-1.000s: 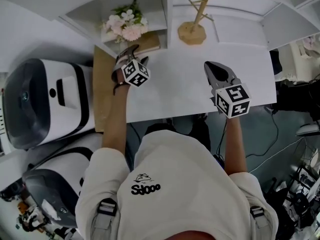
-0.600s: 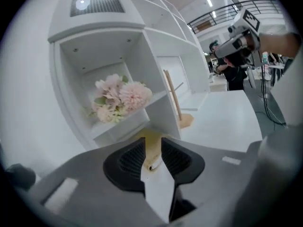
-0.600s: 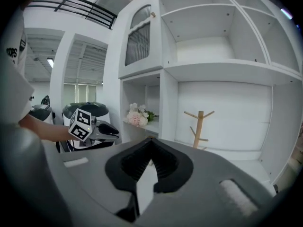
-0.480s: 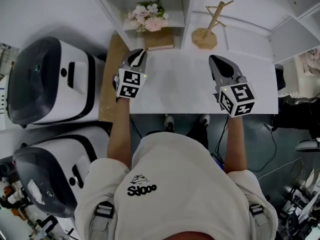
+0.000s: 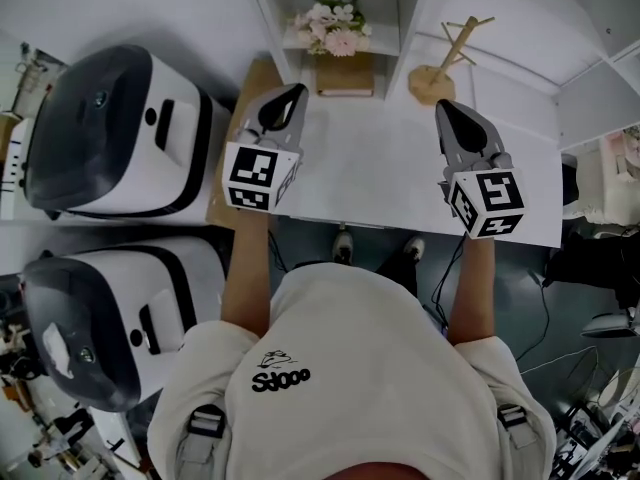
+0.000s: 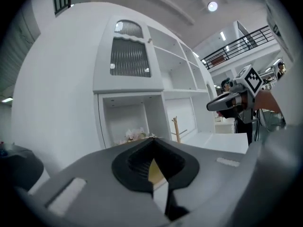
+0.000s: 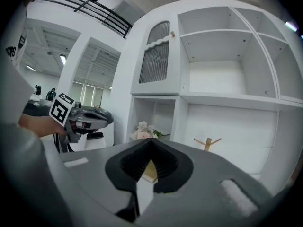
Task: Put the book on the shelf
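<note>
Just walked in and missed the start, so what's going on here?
A person holds a gripper in each hand above the white table. The left gripper and right gripper are both shut and empty. The book lies in the shelf's lowest compartment, in front of the flowers, touched by neither.

Cream shirt (image 5: 360, 348), black chest logo (image 5: 281, 372)

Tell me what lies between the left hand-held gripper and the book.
Only bare white table separates the left hand-held gripper from the book, as the head view shows.
</note>
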`<state>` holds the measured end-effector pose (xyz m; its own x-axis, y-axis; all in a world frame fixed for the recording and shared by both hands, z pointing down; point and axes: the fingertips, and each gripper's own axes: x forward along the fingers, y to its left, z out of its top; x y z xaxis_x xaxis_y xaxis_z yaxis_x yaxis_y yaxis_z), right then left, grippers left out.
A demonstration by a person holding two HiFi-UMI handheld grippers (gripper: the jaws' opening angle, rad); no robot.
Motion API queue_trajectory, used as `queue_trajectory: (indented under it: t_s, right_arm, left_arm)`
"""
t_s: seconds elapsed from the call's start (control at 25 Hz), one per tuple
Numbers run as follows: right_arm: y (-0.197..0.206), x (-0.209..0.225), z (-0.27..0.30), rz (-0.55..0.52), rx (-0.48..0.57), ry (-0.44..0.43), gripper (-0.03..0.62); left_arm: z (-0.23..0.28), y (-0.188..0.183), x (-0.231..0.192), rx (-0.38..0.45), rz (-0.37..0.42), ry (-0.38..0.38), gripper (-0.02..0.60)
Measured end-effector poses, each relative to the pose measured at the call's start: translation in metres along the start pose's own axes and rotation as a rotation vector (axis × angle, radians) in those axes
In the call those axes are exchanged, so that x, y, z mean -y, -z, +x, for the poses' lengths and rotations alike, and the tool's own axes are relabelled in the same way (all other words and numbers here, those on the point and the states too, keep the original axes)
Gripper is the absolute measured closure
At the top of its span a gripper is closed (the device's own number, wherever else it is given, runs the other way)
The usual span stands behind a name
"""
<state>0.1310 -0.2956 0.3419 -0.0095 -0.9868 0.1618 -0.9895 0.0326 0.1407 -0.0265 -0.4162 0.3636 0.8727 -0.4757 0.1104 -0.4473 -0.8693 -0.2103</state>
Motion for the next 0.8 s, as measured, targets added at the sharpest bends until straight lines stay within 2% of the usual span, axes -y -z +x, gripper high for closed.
queue_trajectory:
  t_s: [0.16, 0.36, 0.8]
  right_arm:
    - [-0.017, -0.008, -0.003, -0.021, 0.021, -0.014, 0.592]
    - [-0.03, -0.014, -0.002, -0.051, 0.029, -0.026, 0.592]
    - [-0.028, -0.014, -0.001, -0.065, 0.021, -0.021, 0.592]
  left_arm:
    - [-0.012, -0.024, 0.0, 0.034, 0.065, -0.019, 0.565]
    - [-0.018, -0.036, 0.001, 0.044, 0.085, -0.034, 0.565]
    - [-0.002, -0.039, 0.012, 0.041, 0.106, 0.032, 0.565]
